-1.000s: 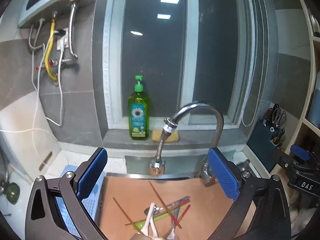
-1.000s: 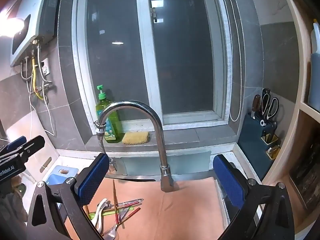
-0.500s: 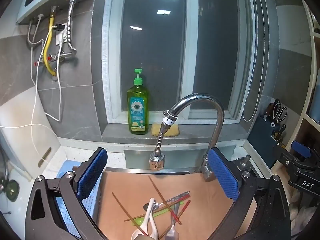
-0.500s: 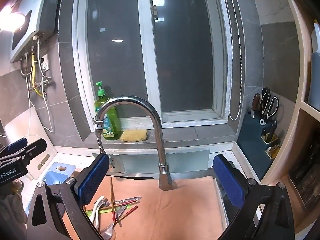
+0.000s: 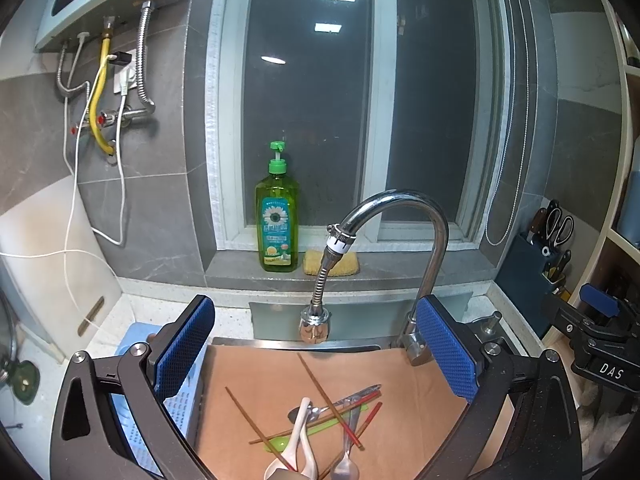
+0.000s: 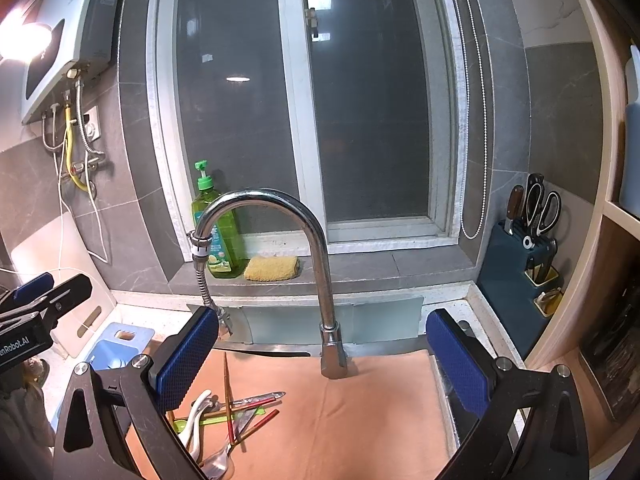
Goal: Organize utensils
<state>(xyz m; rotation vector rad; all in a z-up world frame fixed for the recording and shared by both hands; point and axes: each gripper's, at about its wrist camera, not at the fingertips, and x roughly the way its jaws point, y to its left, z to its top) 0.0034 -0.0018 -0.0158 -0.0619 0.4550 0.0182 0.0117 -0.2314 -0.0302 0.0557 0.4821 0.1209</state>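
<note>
Utensils [image 5: 320, 420] are lying in a crossed pile on the brown mat [image 5: 420, 392] below the faucet [image 5: 400, 208]; left gripper [image 5: 316, 352] and right gripper [image 6: 320, 360] are hovering wide open, holding nothing.

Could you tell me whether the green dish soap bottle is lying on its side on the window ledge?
No, the green dish soap bottle stands upright on the window ledge, pump on top, beside the yellow sponge.

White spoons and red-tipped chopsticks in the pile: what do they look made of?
White spoons: glossy, thick and smooth, probably ceramic, possibly melamine. Red-tipped chopsticks: thin brown shafts with a matte look, likely wood or bamboo with painted ends.
</note>
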